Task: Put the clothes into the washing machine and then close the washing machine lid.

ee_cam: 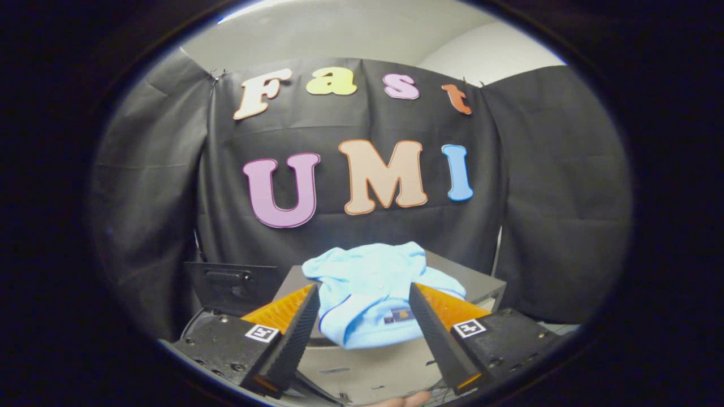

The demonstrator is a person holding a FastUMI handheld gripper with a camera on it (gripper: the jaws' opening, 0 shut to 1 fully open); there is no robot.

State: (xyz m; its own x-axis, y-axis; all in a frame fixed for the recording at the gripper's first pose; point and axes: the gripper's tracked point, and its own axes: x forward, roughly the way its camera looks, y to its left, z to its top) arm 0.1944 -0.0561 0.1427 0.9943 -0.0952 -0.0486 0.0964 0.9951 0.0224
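A light blue garment (367,291) — a small collared shirt, it seems — lies crumpled on a grey box-like surface (475,280) in front of the black cloth wall (350,226). Its long axis runs from the far edge of that surface toward the near edge, and its lower part droops over the near edge toward the gripper (365,333). A dark trim line runs along its near hem, and a small dark patch sits close to the right finger.

The gripper is held level and faces the cloth wall head-on, its two fingers spread wide apart — open, pressing on nothing. The overhanging part of the shirt lies between the fingers; whether either finger touches the fabric cannot be told.

Beyond the left finger, beside the left edge of the grey surface, stands a dark upright panel (232,285), apparently a raised lid, with a curved dark rim (195,322) below it. A fingertip (404,400) shows just below the fingers.
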